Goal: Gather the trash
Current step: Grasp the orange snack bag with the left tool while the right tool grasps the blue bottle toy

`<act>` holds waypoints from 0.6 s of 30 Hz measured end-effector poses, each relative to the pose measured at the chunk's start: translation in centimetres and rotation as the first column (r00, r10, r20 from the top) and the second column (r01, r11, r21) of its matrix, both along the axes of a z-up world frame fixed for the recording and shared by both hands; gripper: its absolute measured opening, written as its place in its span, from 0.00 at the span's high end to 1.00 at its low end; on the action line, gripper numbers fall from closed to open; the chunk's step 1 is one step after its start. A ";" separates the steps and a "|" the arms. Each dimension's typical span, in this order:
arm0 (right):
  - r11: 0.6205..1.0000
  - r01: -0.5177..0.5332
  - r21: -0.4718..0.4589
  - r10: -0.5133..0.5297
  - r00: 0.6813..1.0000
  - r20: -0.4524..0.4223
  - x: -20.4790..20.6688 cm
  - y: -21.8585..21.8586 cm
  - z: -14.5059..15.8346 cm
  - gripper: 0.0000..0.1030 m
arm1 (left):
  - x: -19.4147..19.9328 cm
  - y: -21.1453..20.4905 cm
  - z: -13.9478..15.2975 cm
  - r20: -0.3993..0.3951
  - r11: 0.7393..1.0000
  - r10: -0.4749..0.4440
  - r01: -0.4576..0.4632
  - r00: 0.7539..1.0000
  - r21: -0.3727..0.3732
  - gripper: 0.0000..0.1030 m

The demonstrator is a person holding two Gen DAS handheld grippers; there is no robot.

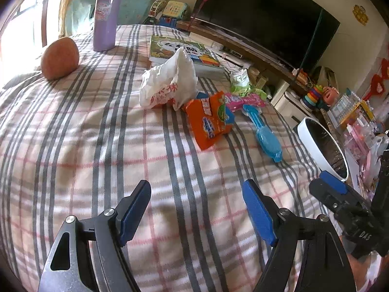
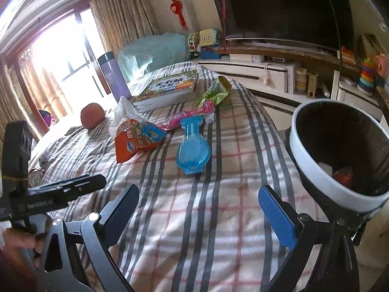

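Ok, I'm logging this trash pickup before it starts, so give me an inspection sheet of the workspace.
Surface: plaid cloth, rumpled, covering the whole top.
Job's things: white crumpled bag, orange snack wrapper, pink wrapper and green wrapper lie clustered mid-surface; white-rimmed bin stands at the right edge with some scraps already inside.
Clutter: purple flask upright, orange round fruit, picture book, blue plastic toy.
Grippers: left gripper and right gripper both open, holding nothing, short of the trash.
Cables: nothing seen.
Surroundings: dark TV on a low cabinet, toys, curtains, bright window.
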State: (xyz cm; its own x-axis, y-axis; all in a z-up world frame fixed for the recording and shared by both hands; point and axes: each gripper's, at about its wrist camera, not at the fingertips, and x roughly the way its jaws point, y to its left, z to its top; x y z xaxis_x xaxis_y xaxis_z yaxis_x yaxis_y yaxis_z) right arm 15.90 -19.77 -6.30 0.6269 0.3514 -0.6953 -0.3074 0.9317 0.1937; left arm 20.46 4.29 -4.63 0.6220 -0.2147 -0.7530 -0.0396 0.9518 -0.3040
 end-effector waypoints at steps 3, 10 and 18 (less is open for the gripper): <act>1.000 -0.002 -0.019 0.002 1.000 -0.001 1.1 0.6 -0.1 0.04 | 1.5 0.4 0.4 0.019 1.000 -0.005 0.005 1.000 0.007 0.26; 0.998 -0.002 -0.059 0.000 0.999 -0.040 4.1 2.0 -1.5 0.24 | 5.4 0.9 -0.7 0.038 0.999 -0.042 0.042 0.998 0.000 0.34; 0.994 0.004 -0.110 -0.013 0.996 -0.086 5.6 3.2 -2.9 0.52 | 8.6 1.0 -3.5 0.017 0.990 -0.121 0.122 0.993 -0.075 0.73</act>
